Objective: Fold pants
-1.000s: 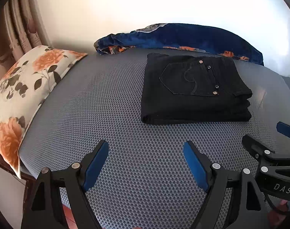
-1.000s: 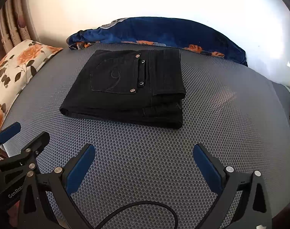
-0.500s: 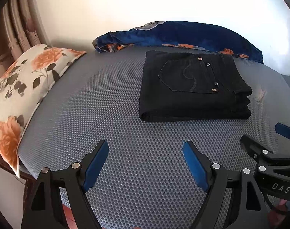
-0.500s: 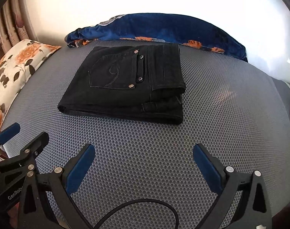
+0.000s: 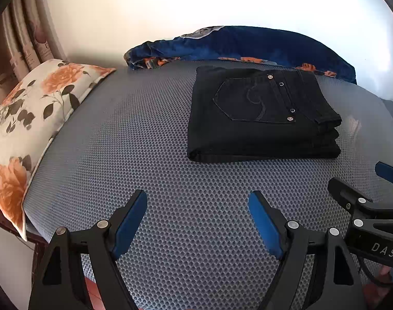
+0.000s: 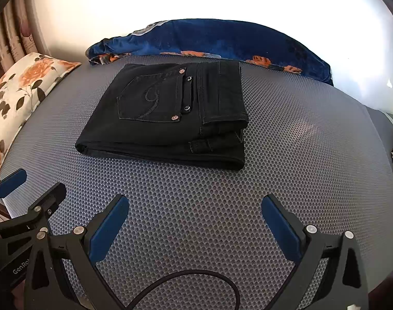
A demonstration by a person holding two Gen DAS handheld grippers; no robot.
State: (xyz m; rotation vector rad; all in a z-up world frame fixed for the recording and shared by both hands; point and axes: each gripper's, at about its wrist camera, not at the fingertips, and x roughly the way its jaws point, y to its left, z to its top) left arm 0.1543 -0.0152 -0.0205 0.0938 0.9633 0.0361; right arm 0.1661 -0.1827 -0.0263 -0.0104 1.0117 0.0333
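Left wrist: pants (image 5: 261, 118) slightly nearer.

I am seeing next to nothing changing, the folded pants (image 6: 165, 118) sitting only a touch higher and further left in my right wrist view

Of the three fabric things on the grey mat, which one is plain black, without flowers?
The folded pants in the middle of the mat. The pillow at the left and the blue blanket behind both carry orange flowers.
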